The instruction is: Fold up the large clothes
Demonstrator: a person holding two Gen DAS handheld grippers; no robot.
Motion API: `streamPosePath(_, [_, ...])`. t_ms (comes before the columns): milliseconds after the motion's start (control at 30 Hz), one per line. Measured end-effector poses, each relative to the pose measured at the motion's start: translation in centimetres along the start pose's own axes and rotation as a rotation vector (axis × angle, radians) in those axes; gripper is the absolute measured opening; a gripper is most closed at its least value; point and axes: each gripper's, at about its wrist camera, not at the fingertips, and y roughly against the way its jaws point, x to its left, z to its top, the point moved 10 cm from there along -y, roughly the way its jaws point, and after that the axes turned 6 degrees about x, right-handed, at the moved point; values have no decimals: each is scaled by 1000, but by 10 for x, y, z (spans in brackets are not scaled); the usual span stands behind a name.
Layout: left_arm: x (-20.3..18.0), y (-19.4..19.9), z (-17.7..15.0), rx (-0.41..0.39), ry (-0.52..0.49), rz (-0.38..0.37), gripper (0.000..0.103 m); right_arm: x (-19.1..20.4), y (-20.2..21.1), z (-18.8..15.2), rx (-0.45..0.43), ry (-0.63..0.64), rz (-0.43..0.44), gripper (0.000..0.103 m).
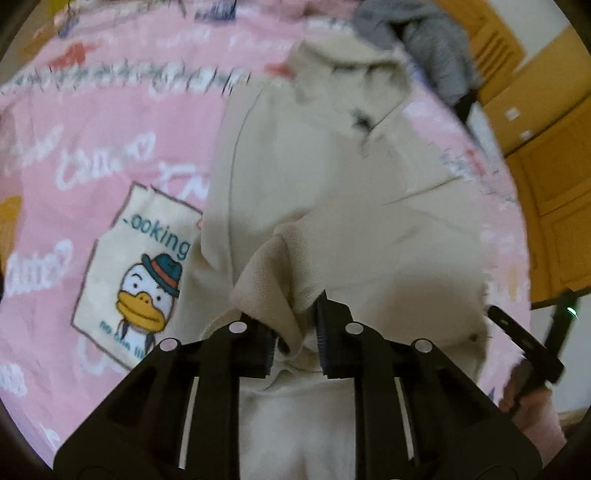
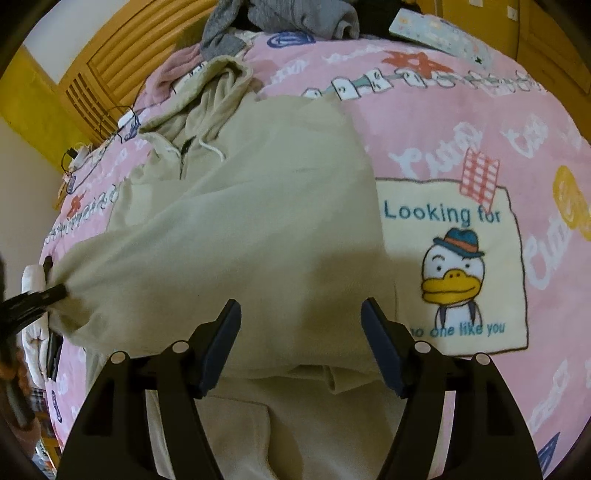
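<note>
A beige hoodie (image 1: pixel 332 177) lies spread on a pink blanket, with its hood (image 2: pixel 221 85) and white drawstrings at the far end. My left gripper (image 1: pixel 295 325) is shut on a bunched fold of the hoodie's fleece, which rises between its pads. In the right wrist view the same gripper (image 2: pixel 40 295) pinches the hoodie's (image 2: pixel 258 221) left corner, and the cloth is drawn taut toward it. My right gripper (image 2: pixel 301 306) hovers open over the hoodie's near part with nothing pressed between its fingers. It also shows at the right edge of the left wrist view, right gripper (image 1: pixel 524 339).
The pink blanket (image 2: pixel 443 129) carries a cream duck patch (image 2: pixel 450 266) right of the hoodie. Grey clothes (image 2: pixel 295 18) are piled at the far end. Wooden cabinets (image 1: pixel 546 147) stand beyond the bed. Thin cables (image 2: pixel 110 118) lie at the far left.
</note>
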Motion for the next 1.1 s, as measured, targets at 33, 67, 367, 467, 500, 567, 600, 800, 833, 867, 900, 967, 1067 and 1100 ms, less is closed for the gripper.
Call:
streamPosePath(33, [-4, 22, -4, -41, -5, -10, 16, 1, 3, 2, -7, 5, 4, 66])
streamPosePath(67, [-6, 39, -6, -71, -6, -10, 16, 3, 6, 4, -11, 13, 6, 66])
streamPosePath(367, [64, -35, -38, 131, 8, 118, 16, -10, -66, -26, 170, 168, -258, 62])
streamPosePath(467, [72, -62, -38, 147, -4, 97, 16, -7, -71, -28, 157, 236, -325, 62])
streamPosePath(500, [72, -64, -38, 148, 18, 65, 16, -8, -72, -28, 152, 242, -337, 62])
streamPosePath(567, [71, -62, -36, 150, 36, 31, 16, -11, -68, -26, 141, 227, -349, 59])
streamPosePath(600, [69, -59, -37, 157, 23, 21, 16, -13, -66, -25, 135, 221, -361, 56])
streamPosePath(800, [74, -44, -46, 209, -28, -29, 88, -32, -72, -18, 177, 156, -408, 54])
streamPosePath(833, [84, -44, -50, 233, -4, -32, 88, -31, -71, -17, 188, 159, -417, 54])
streamPosePath(867, [89, -44, -51, 244, 10, -36, 88, -28, -68, -16, 205, 163, -423, 54])
streamPosePath(900, [98, -41, -52, 247, 28, -29, 88, -26, -62, -15, 218, 153, -421, 54])
streamPosePath(967, [108, -28, -53, 261, 52, -36, 88, -19, -43, -14, 234, 92, -404, 55])
streamPosePath(1067, [109, 10, -35, 219, 11, 11, 88, -4, 3, -8, 213, -1, -377, 62])
streamPosePath(1100, [105, 22, -26, 198, -16, 23, 88, 4, 24, -1, 186, -28, -370, 65])
